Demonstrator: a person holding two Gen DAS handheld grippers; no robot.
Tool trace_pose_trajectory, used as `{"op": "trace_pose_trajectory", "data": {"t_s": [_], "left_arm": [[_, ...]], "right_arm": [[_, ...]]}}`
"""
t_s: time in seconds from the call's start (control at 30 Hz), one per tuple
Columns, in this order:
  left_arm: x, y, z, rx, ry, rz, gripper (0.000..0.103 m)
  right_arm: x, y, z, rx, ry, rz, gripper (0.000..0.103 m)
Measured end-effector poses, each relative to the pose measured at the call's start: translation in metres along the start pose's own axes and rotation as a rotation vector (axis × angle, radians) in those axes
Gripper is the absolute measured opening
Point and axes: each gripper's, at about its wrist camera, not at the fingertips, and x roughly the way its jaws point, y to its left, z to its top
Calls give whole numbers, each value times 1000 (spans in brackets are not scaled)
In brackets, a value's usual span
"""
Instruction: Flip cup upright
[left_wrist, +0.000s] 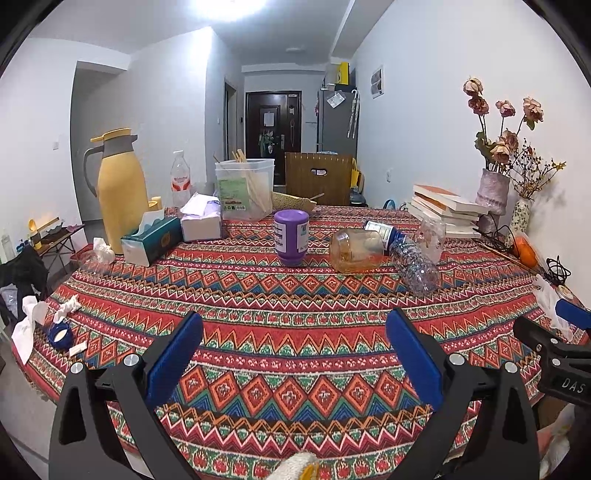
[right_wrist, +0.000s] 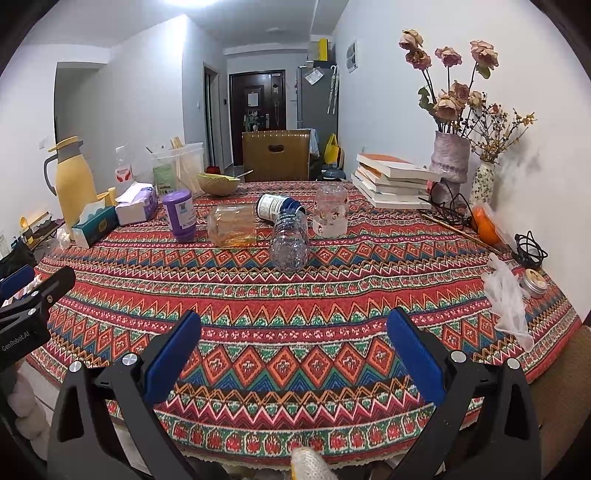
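An amber see-through cup (left_wrist: 357, 250) (right_wrist: 232, 225) lies on its side in the middle of the patterned tablecloth (left_wrist: 295, 369). To its left stands a purple cup (left_wrist: 291, 236) (right_wrist: 180, 214) with a label. A patterned clear glass (left_wrist: 432, 234) (right_wrist: 331, 214) stands to the right. My left gripper (left_wrist: 294, 332) is open above the near part of the table, well short of the cups. My right gripper (right_wrist: 294, 330) is open too, level with it and to its right, holding nothing.
A clear plastic bottle (right_wrist: 290, 240) and a blue-white can (right_wrist: 275, 207) lie beside the amber cup. A yellow thermos (left_wrist: 120, 188), tissue boxes (left_wrist: 151, 240) and a plastic tub (left_wrist: 245, 188) stand back left. Books (right_wrist: 391, 177), vases (right_wrist: 450, 155), a cable (right_wrist: 530, 251) and plastic gloves (right_wrist: 508, 299) line the right side.
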Motion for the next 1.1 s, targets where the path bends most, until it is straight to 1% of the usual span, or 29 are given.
{"op": "trace_pose_trajectory", "data": {"t_s": [0.6,0.9,1.1], "left_arm": [[53,1,29,1,38,-6,96],[83,2,50,22,44,8,96],[109,6,66,25,65,8,96]], "right_arm": [[51,-2,31,-12,33,-7,97],[81,0,47,-18,47,-7,97],[102,-2,59,-16,55,-8,97]]}}
